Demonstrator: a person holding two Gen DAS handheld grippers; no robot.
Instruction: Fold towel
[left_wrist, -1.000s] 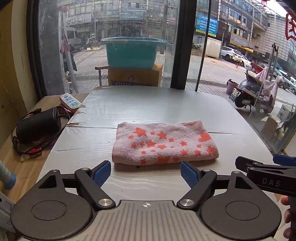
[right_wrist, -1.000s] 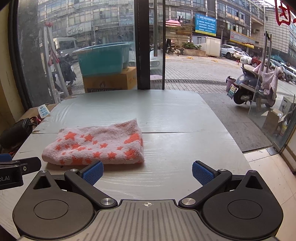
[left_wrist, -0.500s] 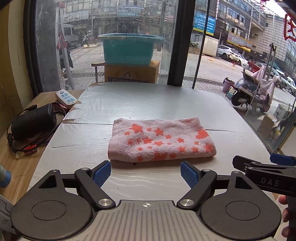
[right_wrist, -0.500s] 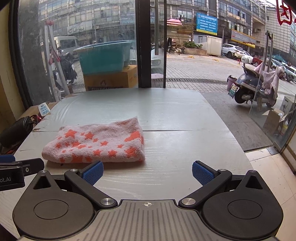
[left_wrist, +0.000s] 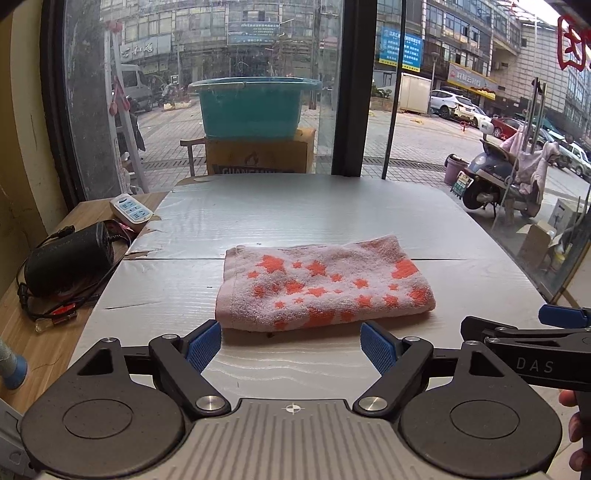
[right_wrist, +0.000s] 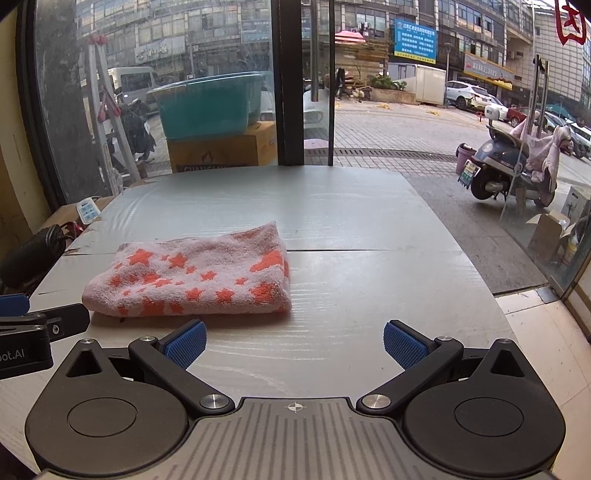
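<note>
The pink star-printed towel (left_wrist: 325, 282) lies folded on the grey surface (left_wrist: 295, 214), at 12 o'clock from the left tool (left_wrist: 291, 345), whose blue pads are spread wide and empty, just short of its near edge. From the right tool (right_wrist: 293, 345), likewise spread and empty, the towel (right_wrist: 192, 275) sits at 11 o'clock.

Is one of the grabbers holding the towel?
No. The towel lies folded on the table, and the left gripper is open just short of its near edge, gripping nothing.
</note>
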